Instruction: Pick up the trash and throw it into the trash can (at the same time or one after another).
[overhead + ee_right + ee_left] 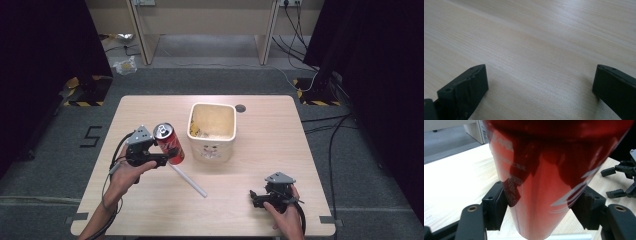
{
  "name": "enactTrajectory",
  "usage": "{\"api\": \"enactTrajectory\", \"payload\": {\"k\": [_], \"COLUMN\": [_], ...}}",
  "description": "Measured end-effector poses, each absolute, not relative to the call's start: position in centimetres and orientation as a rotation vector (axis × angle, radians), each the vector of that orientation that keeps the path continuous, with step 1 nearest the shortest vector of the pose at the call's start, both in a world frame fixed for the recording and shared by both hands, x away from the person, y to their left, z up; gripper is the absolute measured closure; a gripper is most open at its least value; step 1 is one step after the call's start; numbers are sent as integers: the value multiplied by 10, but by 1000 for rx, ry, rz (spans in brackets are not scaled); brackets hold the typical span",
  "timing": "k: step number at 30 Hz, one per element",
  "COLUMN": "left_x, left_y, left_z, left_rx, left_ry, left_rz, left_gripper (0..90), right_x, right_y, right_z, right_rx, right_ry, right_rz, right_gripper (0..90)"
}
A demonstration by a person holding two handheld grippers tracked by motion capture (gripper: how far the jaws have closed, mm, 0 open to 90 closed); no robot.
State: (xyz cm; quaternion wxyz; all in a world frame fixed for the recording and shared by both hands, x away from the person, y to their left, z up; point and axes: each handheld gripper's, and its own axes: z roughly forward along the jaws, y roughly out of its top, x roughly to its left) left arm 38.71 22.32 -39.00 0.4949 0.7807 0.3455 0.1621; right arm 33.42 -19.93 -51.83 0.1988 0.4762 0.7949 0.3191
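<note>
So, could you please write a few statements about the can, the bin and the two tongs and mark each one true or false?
1. The left tongs grip the red can. True.
2. The can lies inside the cream bin. False: it is held tilted to the left of the bin in the high view, outside it.
3. The right tongs hold the white tube. False: their jaws stand open over bare table, and the tube lies apart from them.
4. The white tube lies flat on the table in front of the bin. True.
</note>
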Motion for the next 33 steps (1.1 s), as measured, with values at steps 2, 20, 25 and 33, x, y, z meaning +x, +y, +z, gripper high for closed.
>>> {"api": "enactTrajectory", "payload": {"k": [2,20,25,33], "left_x": [388,404,407,416], "left_y": [224,218,212,207], "left_z": [-388,-354,-345,-331], "left_rx": [1890,1868,1876,1862], "left_ry": [837,810,797,786], "left_rz": [397,365,377,379], "left_gripper": [337,337,337,337], "right_x": [334,334,334,334], "right_y": [-199,-199,-199,-199], "right_z": [-518,-518,-518,-518], "right_rx": [1331,1331,1330,1329], "right_ry": [2224,2223,2223,2224], "right_rz": [893,893,892,893], "right_gripper": [3,3,3,3]}}
